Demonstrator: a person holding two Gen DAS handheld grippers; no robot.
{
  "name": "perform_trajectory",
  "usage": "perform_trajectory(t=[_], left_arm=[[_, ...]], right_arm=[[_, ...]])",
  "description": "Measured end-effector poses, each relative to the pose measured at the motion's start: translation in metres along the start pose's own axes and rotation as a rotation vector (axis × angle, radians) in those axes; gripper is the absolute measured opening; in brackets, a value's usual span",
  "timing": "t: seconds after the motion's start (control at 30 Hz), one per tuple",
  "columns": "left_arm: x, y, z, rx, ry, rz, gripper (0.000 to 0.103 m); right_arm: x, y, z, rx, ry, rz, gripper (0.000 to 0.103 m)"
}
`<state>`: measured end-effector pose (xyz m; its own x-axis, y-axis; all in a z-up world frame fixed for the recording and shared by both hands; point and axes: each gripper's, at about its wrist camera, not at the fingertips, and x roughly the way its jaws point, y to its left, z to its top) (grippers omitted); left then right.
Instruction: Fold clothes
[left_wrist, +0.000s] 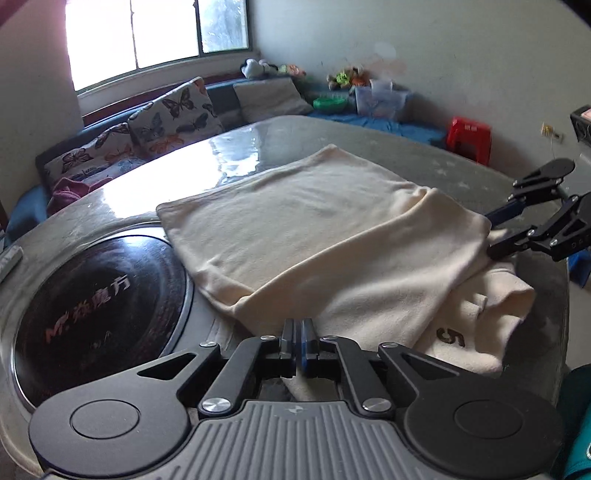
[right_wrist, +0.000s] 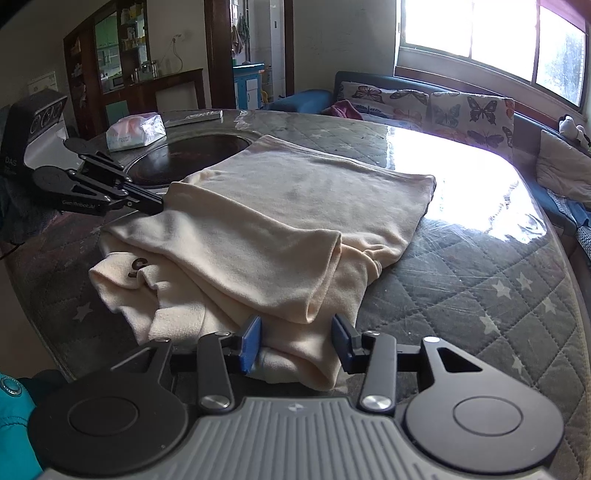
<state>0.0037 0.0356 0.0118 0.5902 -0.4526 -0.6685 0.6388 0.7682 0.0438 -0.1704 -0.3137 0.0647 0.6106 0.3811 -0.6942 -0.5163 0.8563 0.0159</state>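
Note:
A cream garment (left_wrist: 314, 236) lies partly folded on the round table (left_wrist: 461, 162), with a dark printed mark on the lower layer near its near edge. My left gripper (left_wrist: 298, 339) is shut on the garment's near edge. It also shows in the right wrist view (right_wrist: 157, 205) at the garment's left edge. My right gripper (right_wrist: 295, 345) is open, its blue pads either side of a folded edge of the garment (right_wrist: 295, 221). In the left wrist view the right gripper (left_wrist: 493, 236) sits at the garment's right edge.
A dark round hotplate (left_wrist: 96, 314) is set into the table beside the garment. A tissue pack (right_wrist: 135, 131) and a remote (right_wrist: 195, 117) lie at the table's far side. A sofa with butterfly cushions (right_wrist: 461, 110) stands beyond. A red stool (left_wrist: 469, 138) stands by the wall.

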Motion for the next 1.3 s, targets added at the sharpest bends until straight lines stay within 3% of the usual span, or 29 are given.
perform_trajectory(t=[0.1, 0.2, 0.37, 0.57, 0.77, 1.1, 1.3], left_arm=[[-0.004, 0.009, -0.007, -0.013, 0.042, 0.069, 0.003], [-0.012, 0.013, -0.007, -0.041, 0.034, 0.075, 0.004], [-0.019, -0.009, 0.013, -0.023, -0.074, 0.01, 0.005], [0.005, -0.031, 0.028, -0.01, -0.093, -0.047, 0.005], [0.013, -0.041, 0.014, 0.011, -0.055, -0.052, 0.006], [-0.007, -0.042, -0.001, -0.003, -0.061, -0.041, 0.011], [-0.034, -0.052, -0.008, 0.063, -0.067, -0.054, 0.013]], right_arm=[[-0.001, -0.001, 0.001, 0.002, -0.004, 0.003, 0.043], [-0.004, -0.004, 0.005, 0.009, -0.009, 0.005, 0.042], [-0.009, -0.008, 0.018, 0.016, -0.053, 0.0, 0.04], [0.005, 0.001, 0.04, -0.027, -0.12, 0.009, 0.036], [0.033, 0.011, 0.033, -0.097, -0.043, 0.013, 0.036], [0.014, 0.02, 0.018, -0.125, -0.038, 0.015, 0.036], [0.001, 0.025, 0.018, -0.135, -0.037, 0.053, 0.036]])
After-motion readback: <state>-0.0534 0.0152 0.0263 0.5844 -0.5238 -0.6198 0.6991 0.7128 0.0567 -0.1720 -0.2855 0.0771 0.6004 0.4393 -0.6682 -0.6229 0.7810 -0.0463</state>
